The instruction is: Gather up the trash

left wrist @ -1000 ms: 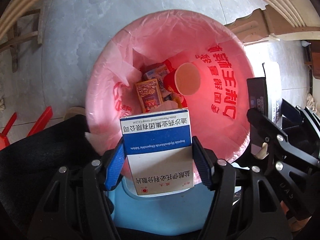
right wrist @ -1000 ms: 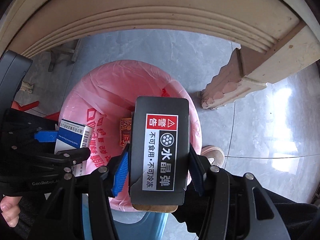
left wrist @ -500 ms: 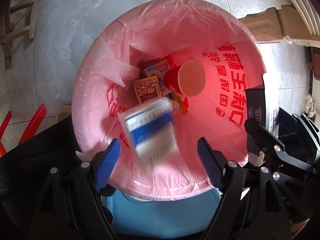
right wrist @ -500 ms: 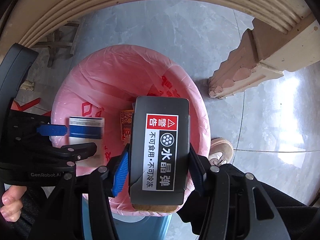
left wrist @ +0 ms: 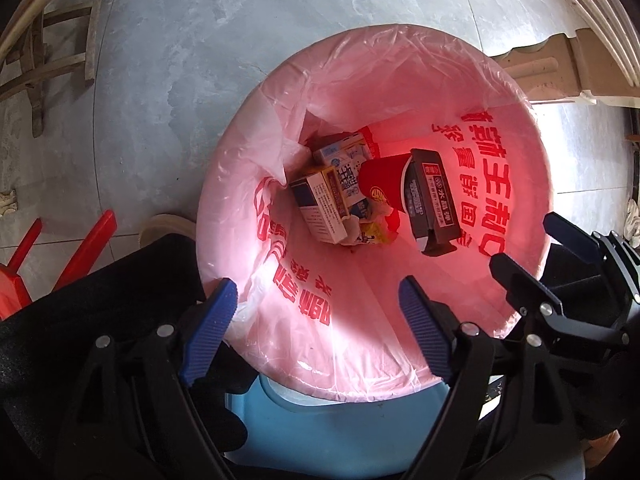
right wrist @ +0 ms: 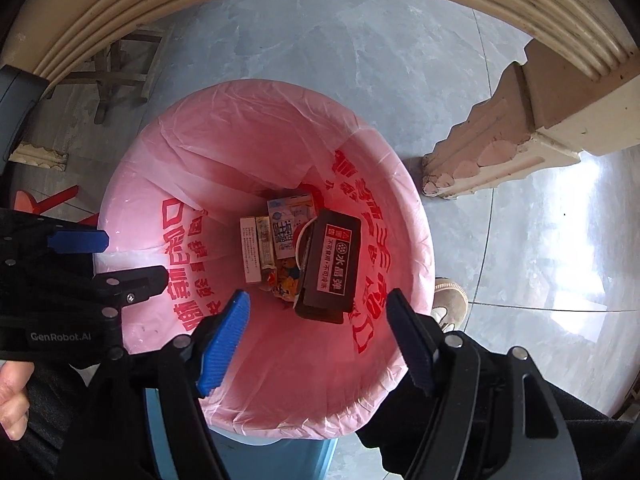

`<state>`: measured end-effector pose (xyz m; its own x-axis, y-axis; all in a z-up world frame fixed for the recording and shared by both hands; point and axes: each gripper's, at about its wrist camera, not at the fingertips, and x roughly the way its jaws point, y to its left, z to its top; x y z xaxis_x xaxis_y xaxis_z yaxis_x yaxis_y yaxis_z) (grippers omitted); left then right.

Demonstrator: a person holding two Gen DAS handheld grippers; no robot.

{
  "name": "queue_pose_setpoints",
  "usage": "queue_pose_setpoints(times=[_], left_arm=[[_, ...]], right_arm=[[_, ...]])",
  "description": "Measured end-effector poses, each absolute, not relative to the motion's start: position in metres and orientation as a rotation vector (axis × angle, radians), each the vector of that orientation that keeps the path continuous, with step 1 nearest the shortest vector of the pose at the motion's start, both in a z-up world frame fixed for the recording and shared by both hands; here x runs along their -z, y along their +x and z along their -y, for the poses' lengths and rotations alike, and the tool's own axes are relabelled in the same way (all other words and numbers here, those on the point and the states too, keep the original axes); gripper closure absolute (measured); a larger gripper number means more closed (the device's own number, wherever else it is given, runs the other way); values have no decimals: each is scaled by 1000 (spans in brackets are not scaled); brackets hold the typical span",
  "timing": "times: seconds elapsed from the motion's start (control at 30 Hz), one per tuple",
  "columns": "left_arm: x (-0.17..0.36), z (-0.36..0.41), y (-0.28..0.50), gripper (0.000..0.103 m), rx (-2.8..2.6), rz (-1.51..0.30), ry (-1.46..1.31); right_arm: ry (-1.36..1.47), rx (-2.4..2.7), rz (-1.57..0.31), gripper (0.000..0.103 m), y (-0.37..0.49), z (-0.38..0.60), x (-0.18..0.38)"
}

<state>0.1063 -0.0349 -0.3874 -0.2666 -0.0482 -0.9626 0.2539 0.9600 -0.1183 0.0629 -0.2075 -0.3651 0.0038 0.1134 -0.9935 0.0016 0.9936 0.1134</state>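
Both grippers hang over the round bin lined with a thin pink plastic bag printed in red characters, which stands on the grey marble-patterned floor near the carved cream leg of a table.

The left gripper has its blue-padded jaws apart, having just been opening, with nothing between them. The right gripper is the same: its jaws have just been opening, and they stand wide and empty above the near rim of the bin.

The trash is already at the bottom of the bag. The white and blue cardboard medicine box lies tilted toward the left side of the heap. The black rectangular box with a red and white warning label leans against the right wall of the liner, touching the red paper cup beside it. A pale blue and white carton and some crumpled coloured wrappers lie between them.

Judging by their look, these boxes are light, stiff cardboard or thin plastic, easy to clamp across their narrow flat sides, though a hard squeeze could dent them. The cup would crush easily and is best taken by its rim. The bag is soft and slippery, likely to slide off the rim if snagged.

This drop looks complete; more trash, if any, is out of view.
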Motion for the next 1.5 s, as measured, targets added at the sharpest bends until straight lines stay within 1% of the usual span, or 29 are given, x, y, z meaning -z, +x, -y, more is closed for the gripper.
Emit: queue_pose_setpoints(times=[0.37,0.8,1.03,1.5], left_arm=[[378,36,100,22,288,-1787,152],[337,48,79,22,290,-1660,239],[300,46,61,22,268,-1594,196],[198,63,13,22,213,-1323,148]], right_arm=[[67,-80,-1563,33,60,207,361],[39,-50,-1453,32,40,207,312],[48,-16,-1385,32,19,211,276],[42,99,-1132,32,-38,223,173]])
